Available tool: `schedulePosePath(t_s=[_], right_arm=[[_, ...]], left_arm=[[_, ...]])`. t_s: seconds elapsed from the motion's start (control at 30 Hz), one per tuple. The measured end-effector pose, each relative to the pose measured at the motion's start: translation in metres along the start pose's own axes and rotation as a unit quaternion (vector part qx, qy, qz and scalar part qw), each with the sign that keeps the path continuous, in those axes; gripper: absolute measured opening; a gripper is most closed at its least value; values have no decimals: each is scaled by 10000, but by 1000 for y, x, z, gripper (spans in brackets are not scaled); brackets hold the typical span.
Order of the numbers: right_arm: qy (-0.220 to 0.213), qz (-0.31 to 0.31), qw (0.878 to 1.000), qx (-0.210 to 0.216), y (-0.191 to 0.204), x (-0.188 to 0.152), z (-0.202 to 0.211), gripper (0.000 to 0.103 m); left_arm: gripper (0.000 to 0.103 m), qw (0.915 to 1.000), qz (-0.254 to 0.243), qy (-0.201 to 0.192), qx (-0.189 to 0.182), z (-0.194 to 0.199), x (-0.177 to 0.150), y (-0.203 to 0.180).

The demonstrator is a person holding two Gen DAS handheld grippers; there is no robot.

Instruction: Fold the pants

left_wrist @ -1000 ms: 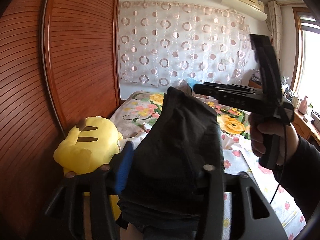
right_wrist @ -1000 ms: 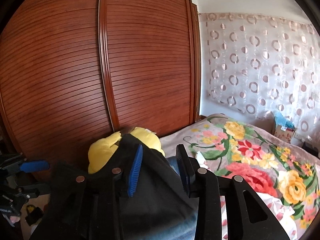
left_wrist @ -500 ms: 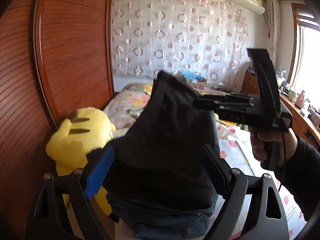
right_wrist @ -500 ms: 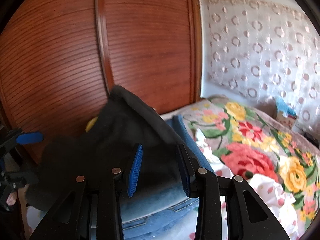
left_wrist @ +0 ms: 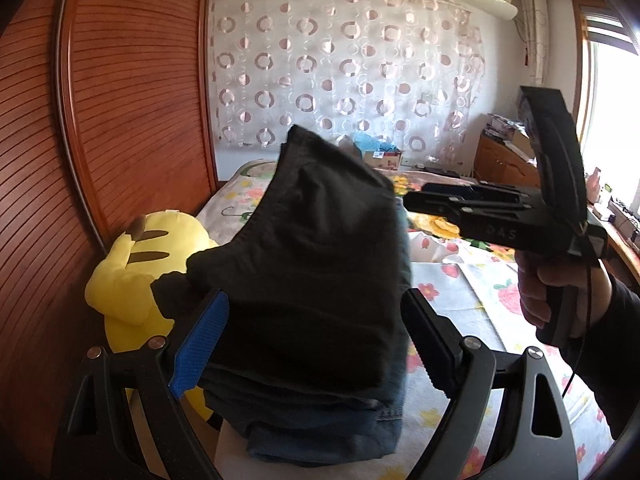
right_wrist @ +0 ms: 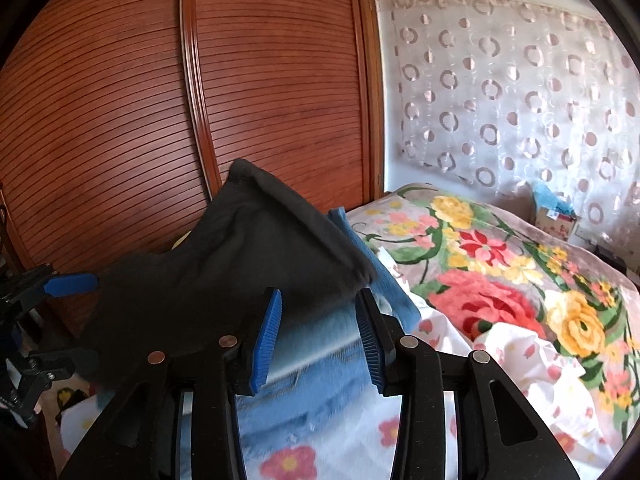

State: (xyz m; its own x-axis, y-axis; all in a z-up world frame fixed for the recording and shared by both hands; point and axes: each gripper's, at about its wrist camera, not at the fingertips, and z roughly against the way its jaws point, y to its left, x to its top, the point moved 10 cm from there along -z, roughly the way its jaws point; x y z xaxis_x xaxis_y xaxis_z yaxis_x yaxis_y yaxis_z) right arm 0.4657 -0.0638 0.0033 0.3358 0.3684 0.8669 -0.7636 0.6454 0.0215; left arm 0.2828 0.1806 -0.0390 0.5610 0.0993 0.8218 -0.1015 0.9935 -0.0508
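A: Left gripper (left_wrist: 316, 344)?
B: Jaws have just been opening, now wide. Black pants (left_wrist: 316, 264) sit between them; pads not pressing, as far as I can see.
A: Right gripper (right_wrist: 318, 336)?
B: Jaws have just been opening a bit, part open. Nothing gripped; jeans (right_wrist: 320, 344) blurred beyond the gap.
A: Where's the stack?
B: Black pants on jeans, on the bed (right_wrist: 500, 264). In the left view, plush (left_wrist: 132, 272) at 9 o'clock of it, wardrobe (right_wrist: 160, 100) behind.
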Motion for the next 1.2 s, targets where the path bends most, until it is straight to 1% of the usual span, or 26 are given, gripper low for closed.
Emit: schedulePosePath(t_s=[0.13,0.4,0.57,0.63,0.7,0.8,0.87,1.07,1.2], right_arm=[[-21,-50,9998,-182,8,-13,23,42],[-144,-262,9982,-525,24,-34,76,46],[-268,-440,9958,-759,35,-48,108,56],[-274,-477,9946,-877,42,-53,119,59],[-276,-514,9934,-991,48,-61,132,60],[-294,-581,9909,-1181,58,-71,152,63],[-322,-633,9884,-1339,63,-76,164,69],[-402,-836,9808,-1714,83,-92,198,71],[-451,-928,9758,-1929,98,-105,217,72]], left_arm=[[88,9999,-59,-68,-67,10,-2,-9],[90,9990,-275,-172,-324,31,-5,-36],[90,9977,-426,-242,-463,47,-9,-57],[90,9971,-480,-269,-523,52,-12,-67],[90,9966,-512,-293,-579,57,-14,-76],[90,9964,-584,-310,-536,63,-20,-88],[90,9960,-622,-311,-565,65,-23,-96],[90,9947,-643,-297,-750,77,-33,-122],[90,9944,-745,-170,-724,79,-42,-136]])
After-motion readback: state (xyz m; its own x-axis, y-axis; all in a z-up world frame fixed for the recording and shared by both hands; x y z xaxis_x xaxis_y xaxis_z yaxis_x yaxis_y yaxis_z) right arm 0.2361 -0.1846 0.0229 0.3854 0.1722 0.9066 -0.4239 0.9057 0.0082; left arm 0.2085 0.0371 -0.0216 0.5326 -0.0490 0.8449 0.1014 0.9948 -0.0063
